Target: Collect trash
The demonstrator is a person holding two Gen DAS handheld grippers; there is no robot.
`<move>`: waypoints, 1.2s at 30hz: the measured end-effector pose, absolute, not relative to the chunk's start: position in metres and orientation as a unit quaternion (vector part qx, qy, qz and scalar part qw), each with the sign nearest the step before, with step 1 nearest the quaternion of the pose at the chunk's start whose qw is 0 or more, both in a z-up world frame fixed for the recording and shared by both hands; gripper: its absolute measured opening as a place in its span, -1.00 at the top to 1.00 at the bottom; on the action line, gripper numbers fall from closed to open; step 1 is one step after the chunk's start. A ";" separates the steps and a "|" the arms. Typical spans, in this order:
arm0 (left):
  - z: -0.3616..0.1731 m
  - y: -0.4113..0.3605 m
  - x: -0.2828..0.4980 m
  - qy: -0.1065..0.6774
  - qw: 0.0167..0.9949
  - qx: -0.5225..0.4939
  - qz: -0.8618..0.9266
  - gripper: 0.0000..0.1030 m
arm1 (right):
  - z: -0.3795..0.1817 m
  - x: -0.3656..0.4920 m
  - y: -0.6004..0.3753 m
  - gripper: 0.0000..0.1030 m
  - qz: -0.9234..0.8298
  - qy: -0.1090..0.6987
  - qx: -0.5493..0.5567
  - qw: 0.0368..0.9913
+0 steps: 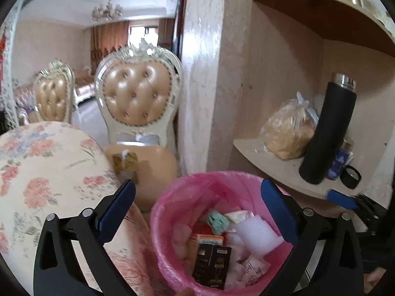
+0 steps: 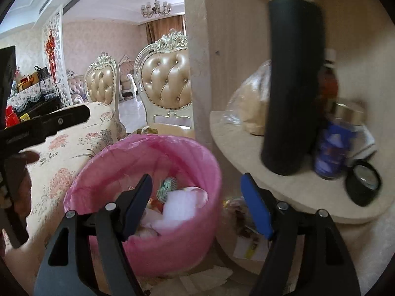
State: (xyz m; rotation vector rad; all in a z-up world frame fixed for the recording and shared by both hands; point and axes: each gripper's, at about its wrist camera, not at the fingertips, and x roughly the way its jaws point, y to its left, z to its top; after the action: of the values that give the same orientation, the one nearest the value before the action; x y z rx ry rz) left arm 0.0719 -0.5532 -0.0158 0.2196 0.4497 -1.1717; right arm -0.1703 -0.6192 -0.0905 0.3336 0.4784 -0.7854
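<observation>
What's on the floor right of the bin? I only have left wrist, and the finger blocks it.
Observer: Loose wrappers and paper lie on the floor between the pink-lined bin and the shelf, outside the bin.
Operator: Right gripper holding anything?
Observer: No. The right gripper is open, with nothing between its fingers.
Operator: Anything behind the black flask?
Observer: A white-capped bottle with reddish-brown contents stands behind the black flask, which hides it from your view.
</observation>
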 end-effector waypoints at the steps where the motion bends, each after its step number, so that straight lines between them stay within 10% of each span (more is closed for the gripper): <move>1: -0.013 -0.549 0.070 0.203 0.808 0.103 -0.543 -0.85 | -0.089 -0.176 -0.615 -0.44 -0.378 0.227 0.162 0.883; 11: 0.008 -0.471 0.046 0.143 0.843 0.114 -0.506 -0.86 | -0.063 -0.191 -0.566 -0.81 -0.381 0.208 0.135 0.891; 36: -0.020 -0.372 0.041 0.173 0.846 0.079 -0.498 -0.86 | -0.024 -0.163 -0.487 -0.85 -0.350 0.228 0.057 0.907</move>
State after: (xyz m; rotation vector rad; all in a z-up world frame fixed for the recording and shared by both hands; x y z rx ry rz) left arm 0.0409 -0.3717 -0.0201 0.1668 0.3656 -1.0500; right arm -0.1627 -0.4871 -0.0239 0.1174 0.4708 -0.7221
